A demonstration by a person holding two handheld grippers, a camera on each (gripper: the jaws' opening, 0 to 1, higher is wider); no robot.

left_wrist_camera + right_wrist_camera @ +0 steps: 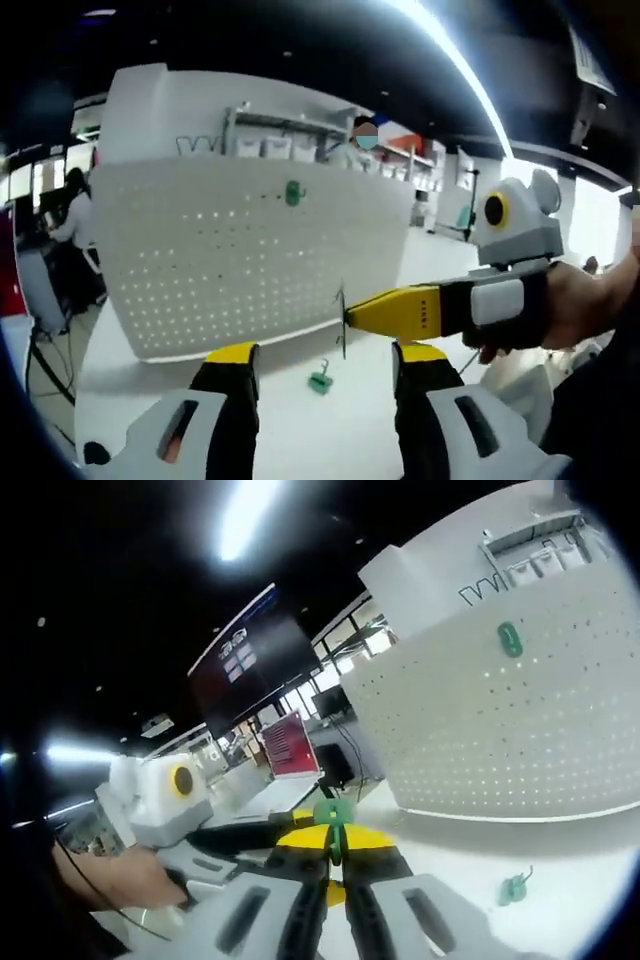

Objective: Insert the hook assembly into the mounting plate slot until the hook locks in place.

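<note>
At centre frame the white pegboard (240, 255) carries one green hook (293, 192) in its upper part; another green hook piece (320, 380) lies on the white table (330, 430) below. The right gripper (335, 855) pinches a green hook assembly (334, 813); the left gripper (325, 370) stands spread. No lettering is legible

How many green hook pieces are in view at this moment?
3: one mounted on the pegboard, one lying on the table, one pinched in the right gripper at. Others may be hidden.
</note>
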